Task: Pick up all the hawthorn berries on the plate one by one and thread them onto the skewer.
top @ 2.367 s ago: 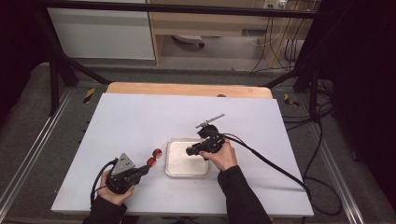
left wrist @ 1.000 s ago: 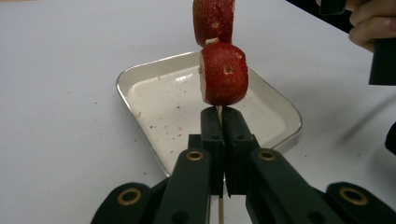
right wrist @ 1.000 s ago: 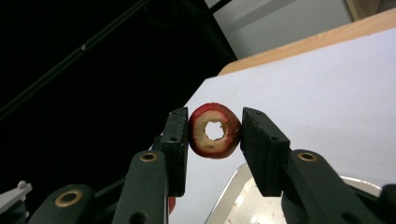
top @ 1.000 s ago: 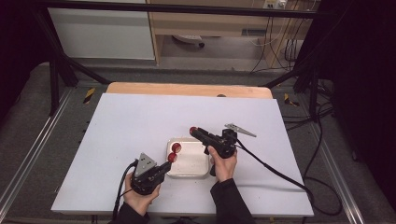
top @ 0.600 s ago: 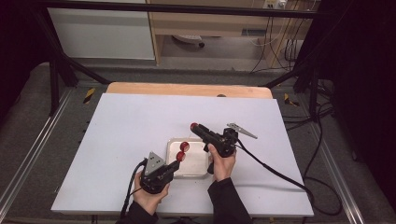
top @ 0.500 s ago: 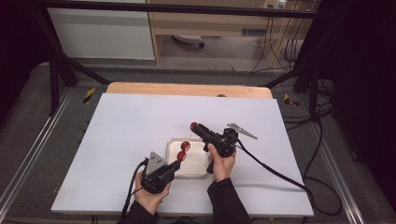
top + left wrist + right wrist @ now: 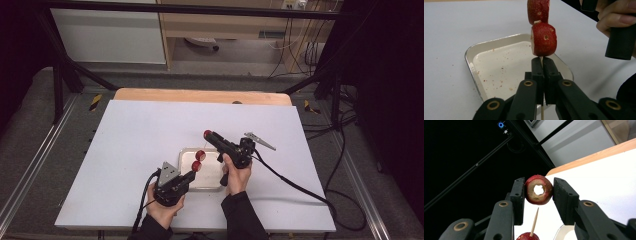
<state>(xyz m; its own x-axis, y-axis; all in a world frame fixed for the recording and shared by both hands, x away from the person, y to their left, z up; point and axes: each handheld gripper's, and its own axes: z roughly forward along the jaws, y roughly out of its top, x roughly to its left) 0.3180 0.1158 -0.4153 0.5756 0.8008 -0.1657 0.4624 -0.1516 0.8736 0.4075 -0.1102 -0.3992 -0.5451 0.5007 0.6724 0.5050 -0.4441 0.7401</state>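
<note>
A thin wooden skewer [image 7: 542, 113] carries two red fruit pieces [image 7: 543, 38], one above the other, and my left gripper [image 7: 543, 65] is shut on its lower end. In the high view the left gripper [image 7: 190, 174] holds the skewer over the near left part of a shallow white tray [image 7: 186, 156]. My right gripper [image 7: 539, 192] is shut on a cored red fruit ring [image 7: 531, 195], its hole facing the camera. The skewer's bare tip [image 7: 534, 221] points up just below that ring. In the high view the right gripper [image 7: 210, 136] hangs above the tray's far edge.
The tray [image 7: 477, 48] holds only crumbs and lies on a white table sheet [image 7: 140, 130] with a wooden edge [image 7: 200, 96] at the back. A cable [image 7: 300, 185] trails from the right gripper across the right side. Dark frame posts and floor surround the table.
My left gripper has carried the skewer right and forward, from beside the tray to over it, under the right gripper. The right gripper lifted the fruit ring earlier and has since stayed still.
</note>
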